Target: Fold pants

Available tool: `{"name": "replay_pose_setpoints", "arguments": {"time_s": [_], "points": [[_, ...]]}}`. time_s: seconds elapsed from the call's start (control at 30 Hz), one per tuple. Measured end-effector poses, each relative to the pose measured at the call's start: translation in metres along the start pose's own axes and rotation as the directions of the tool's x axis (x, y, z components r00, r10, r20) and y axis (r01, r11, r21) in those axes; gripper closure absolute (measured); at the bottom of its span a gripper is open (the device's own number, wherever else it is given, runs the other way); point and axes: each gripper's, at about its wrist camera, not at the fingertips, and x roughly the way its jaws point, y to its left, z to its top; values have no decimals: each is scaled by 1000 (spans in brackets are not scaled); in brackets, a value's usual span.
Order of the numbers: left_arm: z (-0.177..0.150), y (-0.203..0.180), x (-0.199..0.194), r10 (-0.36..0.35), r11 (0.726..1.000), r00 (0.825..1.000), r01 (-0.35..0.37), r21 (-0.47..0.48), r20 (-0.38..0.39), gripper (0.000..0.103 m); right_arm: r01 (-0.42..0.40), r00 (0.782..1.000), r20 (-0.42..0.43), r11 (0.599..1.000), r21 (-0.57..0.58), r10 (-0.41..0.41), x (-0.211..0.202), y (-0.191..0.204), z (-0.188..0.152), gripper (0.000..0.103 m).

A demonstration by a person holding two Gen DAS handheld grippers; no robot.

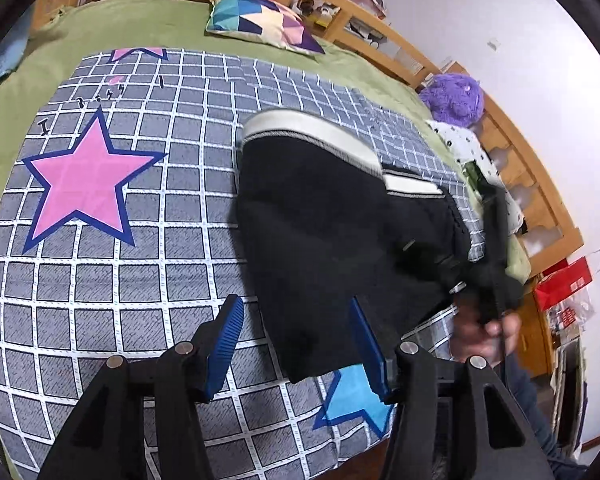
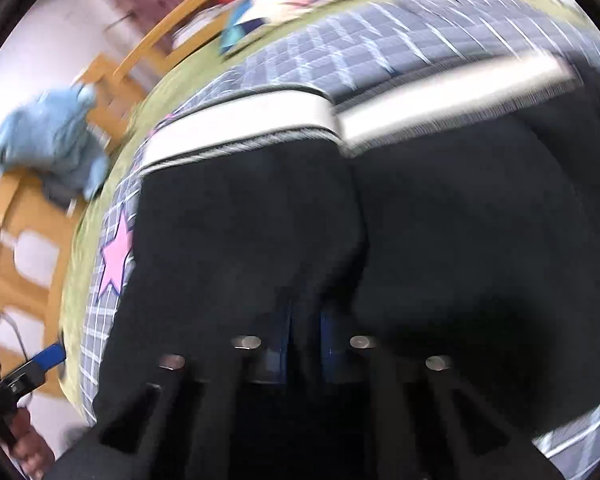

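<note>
Black pants point(image 1: 332, 232) with white cuffs point(image 1: 312, 128) lie on a grey checked blanket point(image 1: 140, 264) on the bed. My left gripper point(image 1: 300, 344) is open just above the blanket, and the near corner of the pants lies between its blue fingers point(image 1: 228, 340). In the blurred right wrist view the pants point(image 2: 380, 232) fill the frame, with the white cuffs point(image 2: 260, 124) at the far end. My right gripper point(image 2: 305, 332) is shut on a fold of the black fabric. The right gripper also shows in the left wrist view point(image 1: 488, 264) at the pants' right edge.
A patterned pillow point(image 1: 260, 20) and a purple plush toy point(image 1: 456, 96) lie at the far side of the green bedsheet point(image 1: 16, 120). A wooden bed rail point(image 1: 520, 152) runs along the right. A blue plush point(image 2: 52, 136) sits by the rail. A red box point(image 1: 564, 284) is beside the bed.
</note>
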Motion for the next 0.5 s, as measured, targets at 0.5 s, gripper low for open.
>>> {"name": "replay_pose_setpoints", "arguments": {"time_s": [0.5], "points": [[11, -86, 57, -32, 987, 998, 41, 153, -61, 51, 238, 955, 196, 969, -66, -221, -126, -113, 77, 94]]}}
